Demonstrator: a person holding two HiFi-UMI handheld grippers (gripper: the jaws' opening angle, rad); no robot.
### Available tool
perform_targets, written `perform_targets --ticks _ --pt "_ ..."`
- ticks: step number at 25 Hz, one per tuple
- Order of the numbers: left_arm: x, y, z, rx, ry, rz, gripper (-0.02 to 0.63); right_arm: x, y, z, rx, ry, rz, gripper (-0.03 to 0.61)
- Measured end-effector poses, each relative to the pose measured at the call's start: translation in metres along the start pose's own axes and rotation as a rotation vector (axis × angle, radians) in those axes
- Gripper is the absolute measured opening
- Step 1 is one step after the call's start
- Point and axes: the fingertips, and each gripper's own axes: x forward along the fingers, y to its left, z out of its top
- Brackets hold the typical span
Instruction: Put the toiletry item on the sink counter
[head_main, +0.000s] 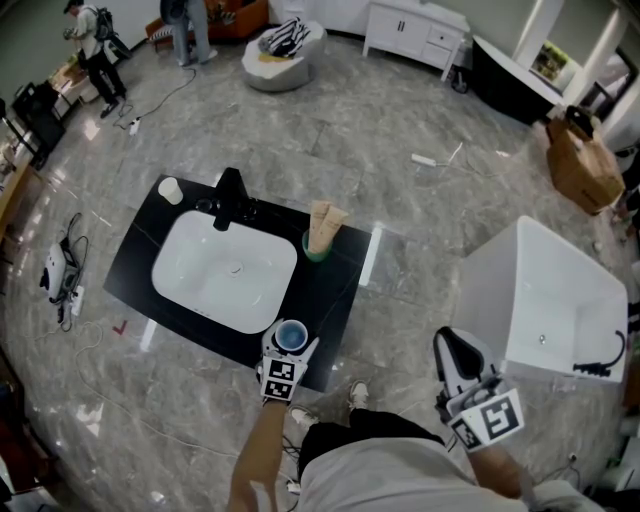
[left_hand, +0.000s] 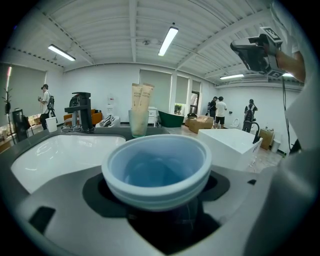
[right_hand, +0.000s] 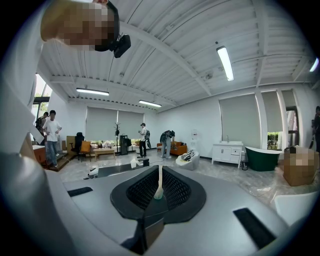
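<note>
A light blue cup (head_main: 291, 337) stands on the front edge of the black sink counter (head_main: 140, 255), just right of the white basin (head_main: 200, 290). My left gripper (head_main: 291, 342) reaches over that edge with a jaw on either side of the cup; they stand wide and I see no pad pressing on it. In the left gripper view the blue cup (left_hand: 157, 172) fills the middle between the jaws of the left gripper (left_hand: 157, 186). My right gripper (head_main: 448, 346) hangs off to the right, away from the counter, shut and empty. In its own view the right gripper (right_hand: 159, 182) shows pads together.
A black faucet (head_main: 228, 197) stands behind the basin, a small white cup (head_main: 170, 190) at the counter's back left corner, and a green cup with tubes (head_main: 322, 235) at the back right. A white box-shaped tub (head_main: 545, 300) stands on the floor at right. Cables lie at left.
</note>
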Motion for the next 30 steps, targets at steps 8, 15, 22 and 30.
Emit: perform_targets --ticks 8,15,22,30 --pt "-0.002 -0.004 -0.001 0.0 -0.003 0.01 0.374 -0.004 -0.002 0.0 -0.001 -0.004 0.005 0.043" --pt "-0.004 -0.006 -0.004 0.001 0.007 0.02 0.407 -0.009 -0.001 0.0 0.003 -0.005 0.011 0.043" --pt "-0.007 -0.008 -0.008 0.002 0.016 0.032 0.431 -0.011 -0.002 0.0 0.005 -0.007 0.016 0.043" --pt "-0.011 -0.008 -0.01 0.002 0.017 0.045 0.443 -0.015 -0.001 0.0 0.008 -0.01 0.021 0.043"
